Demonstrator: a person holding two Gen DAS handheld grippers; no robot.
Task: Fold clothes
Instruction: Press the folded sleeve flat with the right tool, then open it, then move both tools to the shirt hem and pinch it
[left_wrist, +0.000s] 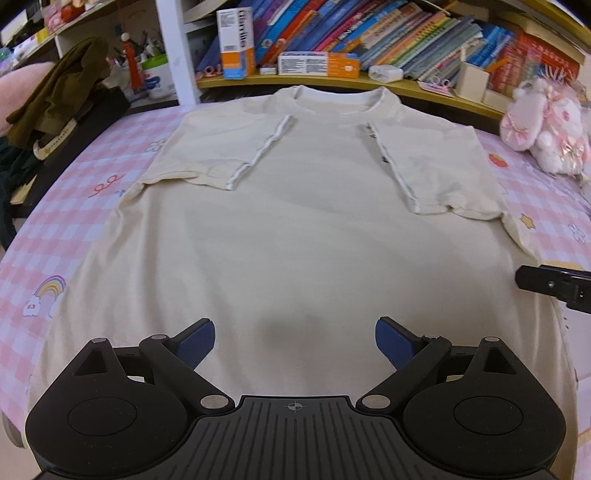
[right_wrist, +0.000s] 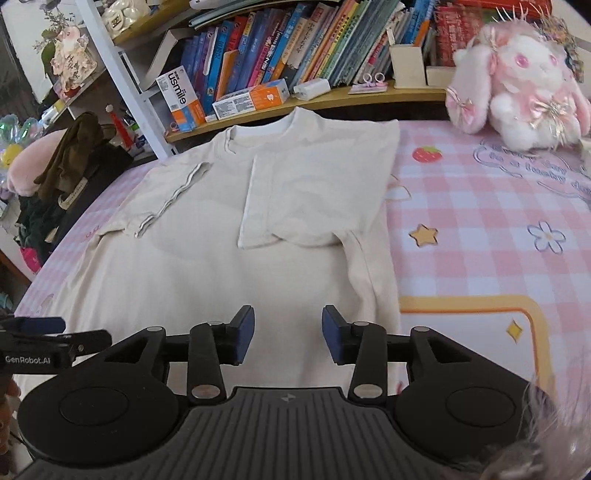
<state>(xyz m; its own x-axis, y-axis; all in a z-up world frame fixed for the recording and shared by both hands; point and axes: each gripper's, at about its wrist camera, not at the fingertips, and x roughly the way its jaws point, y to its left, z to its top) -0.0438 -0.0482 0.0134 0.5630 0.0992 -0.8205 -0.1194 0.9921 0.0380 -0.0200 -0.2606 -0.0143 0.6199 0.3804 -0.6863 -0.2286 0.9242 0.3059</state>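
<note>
A cream T-shirt (left_wrist: 295, 221) lies flat on the pink checked sheet, collar toward the bookshelf, with both sleeves folded inward over the chest. My left gripper (left_wrist: 294, 341) hovers over the shirt's lower middle, blue pads wide apart with nothing between them. My right gripper (right_wrist: 288, 334) is over the shirt's (right_wrist: 229, 258) lower right part, its pads apart and only cloth showing below the gap. In the left wrist view the right gripper (left_wrist: 554, 286) pokes in at the right edge. In the right wrist view the left gripper (right_wrist: 33, 332) shows at the left edge.
A pink plush rabbit (right_wrist: 517, 88) sits on the sheet (right_wrist: 480, 221) at the far right. A shelf of books (left_wrist: 369, 33) and boxes runs behind the collar. A dark olive garment (left_wrist: 55, 88) is heaped at the left beyond the sheet's edge.
</note>
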